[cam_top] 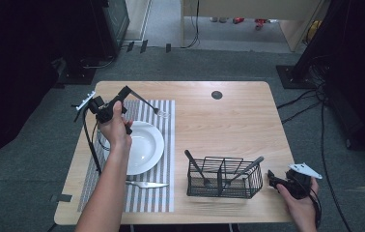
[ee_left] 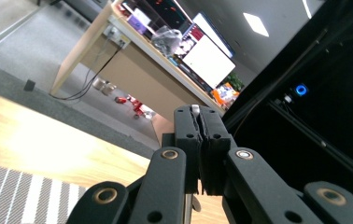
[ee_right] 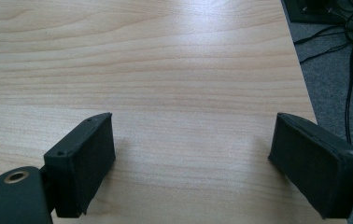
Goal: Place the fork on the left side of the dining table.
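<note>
The wooden table (cam_top: 229, 121) carries a striped placemat (cam_top: 163, 159) on its left half, and a white plate (cam_top: 147, 145) sits on the mat. Near the right front stands a black wire caddy (cam_top: 224, 178) with two dark-handled utensils (cam_top: 197, 166) leaning in its compartments. A knife (cam_top: 147, 184) lies on the mat just in front of the plate.

The left gripper (cam_top: 122, 99) is raised over the mat's far left corner, clamped on a fork (cam_top: 154, 108) whose tines point right. The left gripper view shows its jaws pressed together on a thin metal strip (ee_left: 195, 109), with a distant desk and monitor behind.

The right gripper (cam_top: 273, 178) rests at the table's near right edge beside the caddy. The right gripper view shows its jaws spread wide over bare wood.
</note>
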### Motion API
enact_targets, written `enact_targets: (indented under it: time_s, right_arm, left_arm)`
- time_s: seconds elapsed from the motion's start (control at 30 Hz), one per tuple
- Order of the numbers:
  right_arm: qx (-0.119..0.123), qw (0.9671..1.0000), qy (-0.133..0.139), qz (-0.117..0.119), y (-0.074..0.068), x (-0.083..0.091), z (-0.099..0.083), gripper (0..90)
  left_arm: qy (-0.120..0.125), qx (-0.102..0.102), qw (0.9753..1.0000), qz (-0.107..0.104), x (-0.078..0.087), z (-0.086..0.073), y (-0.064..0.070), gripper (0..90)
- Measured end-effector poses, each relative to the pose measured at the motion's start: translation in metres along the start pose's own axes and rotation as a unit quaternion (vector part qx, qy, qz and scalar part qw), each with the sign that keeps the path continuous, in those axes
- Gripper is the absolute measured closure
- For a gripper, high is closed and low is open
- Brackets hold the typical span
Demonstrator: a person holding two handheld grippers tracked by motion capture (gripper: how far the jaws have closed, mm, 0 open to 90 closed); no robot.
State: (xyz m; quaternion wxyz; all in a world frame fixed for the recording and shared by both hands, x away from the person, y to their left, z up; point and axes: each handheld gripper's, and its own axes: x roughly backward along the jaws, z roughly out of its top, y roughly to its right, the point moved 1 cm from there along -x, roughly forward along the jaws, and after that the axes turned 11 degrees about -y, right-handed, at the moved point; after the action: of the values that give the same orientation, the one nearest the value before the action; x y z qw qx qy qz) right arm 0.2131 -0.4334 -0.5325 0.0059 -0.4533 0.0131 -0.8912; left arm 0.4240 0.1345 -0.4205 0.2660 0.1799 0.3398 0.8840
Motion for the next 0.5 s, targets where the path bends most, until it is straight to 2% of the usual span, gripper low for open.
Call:
enact_targets:
  time_s: [0.03,0.07,0.1,0.17,0.3,0.33,0.43,0.5]
  right_arm:
    - [0.0,1.0,0.0,0.0,0.0,0.0,0.0,13.8]
    - [0.0,1.0,0.0,0.0,0.0,0.0,0.0,13.8]
    - [0.0,1.0,0.0,0.0,0.0,0.0,0.0,13.8]
    - [0.0,1.0,0.0,0.0,0.0,0.0,0.0,13.8]
    - [0.0,1.0,0.0,0.0,0.0,0.0,0.0,13.8]
    - [0.0,1.0,0.0,0.0,0.0,0.0,0.0,13.8]
    - [0.0,1.0,0.0,0.0,0.0,0.0,0.0,13.8]
    - [0.0,1.0,0.0,0.0,0.0,0.0,0.0,13.8]
  left_arm:
    - [0.005,0.012,0.9999,0.006,-0.002,-0.002,-0.009,89.2]
    - [0.005,0.012,0.9999,0.006,-0.002,-0.002,-0.009,89.2]
    - [0.006,0.021,0.9997,0.013,-0.005,-0.004,-0.018,89.2]
    - [0.009,0.028,0.9994,0.017,-0.006,-0.006,-0.023,89.2]
    - [0.012,0.049,0.9981,0.036,-0.011,-0.01,-0.041,89.2]
    - [0.009,0.053,0.9975,0.046,-0.014,-0.012,-0.048,89.2]
    - [0.012,0.061,0.9968,0.05,-0.016,-0.013,-0.054,89.2]
    - [0.014,0.075,0.9958,0.05,-0.018,-0.016,-0.06,89.2]
